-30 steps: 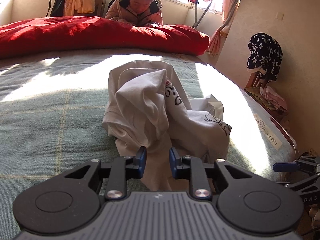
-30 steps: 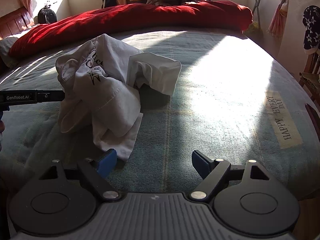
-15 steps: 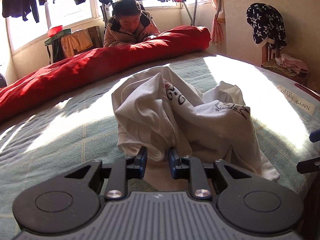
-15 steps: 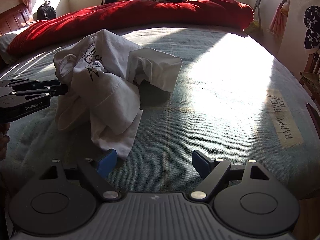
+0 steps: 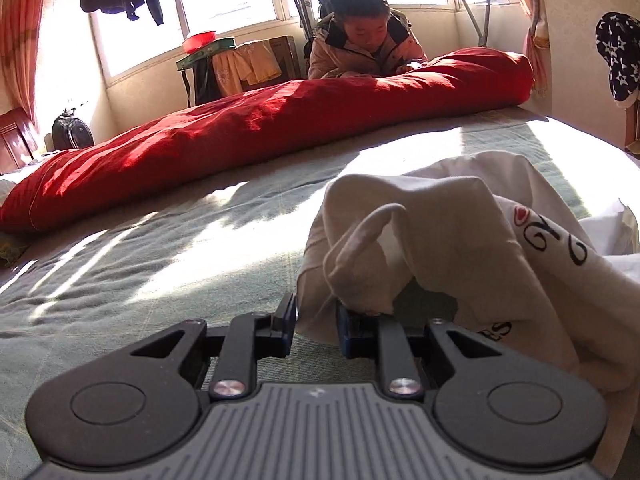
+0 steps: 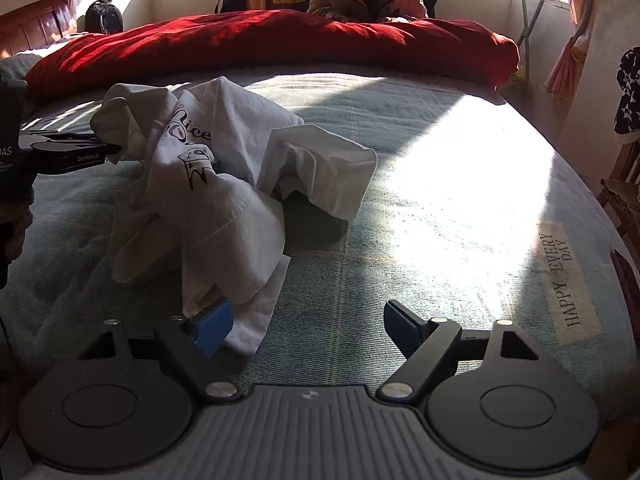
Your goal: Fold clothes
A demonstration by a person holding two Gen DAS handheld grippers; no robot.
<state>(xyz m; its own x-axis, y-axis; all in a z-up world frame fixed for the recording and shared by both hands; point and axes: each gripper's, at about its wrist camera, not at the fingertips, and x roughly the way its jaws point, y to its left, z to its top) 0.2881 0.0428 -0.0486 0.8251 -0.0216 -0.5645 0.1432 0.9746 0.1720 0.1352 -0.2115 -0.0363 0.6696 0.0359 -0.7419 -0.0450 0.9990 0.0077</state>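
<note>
one fold of the white t-shirt (image 5: pixel 460 232) pinched by left gripper (image 5: pixel 316 322) for spreading out, right gripper (image 6: pixel 308 326) spread wide, empty.

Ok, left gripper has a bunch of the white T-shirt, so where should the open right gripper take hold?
Probably the loose hem corner of the white T-shirt lying flat on the bedsheet by the right gripper. Come in low from the near side, one finger sliding under: it is a thin free edge, away from the left gripper.

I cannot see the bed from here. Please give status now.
Left gripper shut on white shirt. Right gripper open, holding nothing. Shirt crumpled on bed. Nothing in the way.
</note>
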